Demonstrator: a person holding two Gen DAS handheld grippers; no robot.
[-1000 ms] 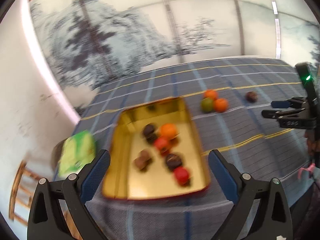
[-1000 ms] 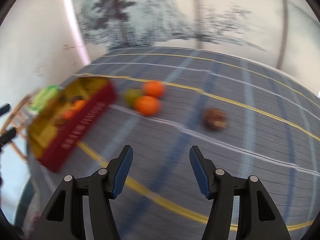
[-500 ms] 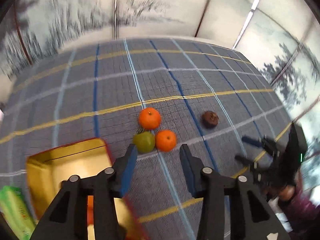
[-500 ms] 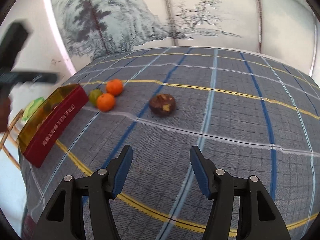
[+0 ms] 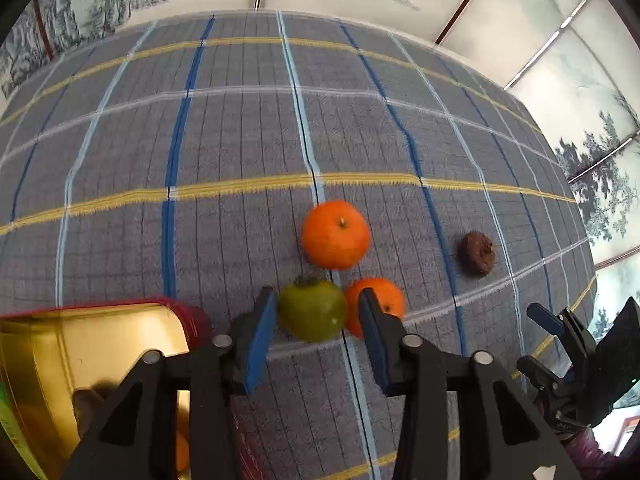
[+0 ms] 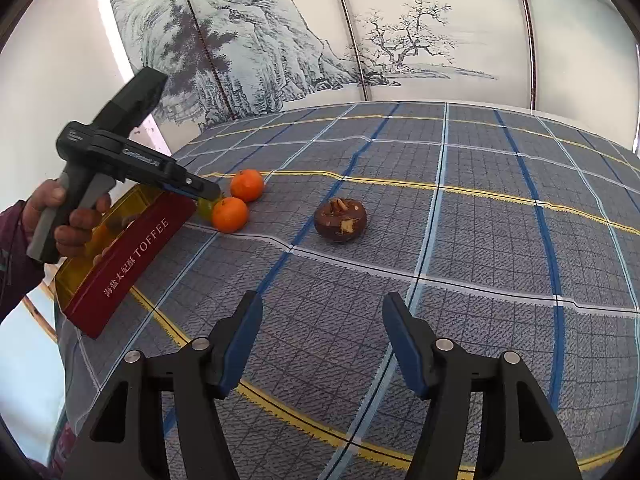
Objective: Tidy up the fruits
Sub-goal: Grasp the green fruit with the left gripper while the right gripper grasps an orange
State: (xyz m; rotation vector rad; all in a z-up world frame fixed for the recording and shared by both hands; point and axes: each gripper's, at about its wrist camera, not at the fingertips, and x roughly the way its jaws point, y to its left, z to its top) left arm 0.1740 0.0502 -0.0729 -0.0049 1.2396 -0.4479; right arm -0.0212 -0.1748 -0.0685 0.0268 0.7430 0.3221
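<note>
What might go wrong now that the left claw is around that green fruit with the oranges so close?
The left gripper has just been closing around the green fruit. Its right finger sits against the near orange, so it may nudge that orange and set it rolling. The round fruit could also slip out when lifted toward the tin.

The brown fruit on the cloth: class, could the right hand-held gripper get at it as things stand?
Probably yes. The brown fruit lies alone ahead of the open right hand-held gripper, with only bare checked cloth between.
</note>
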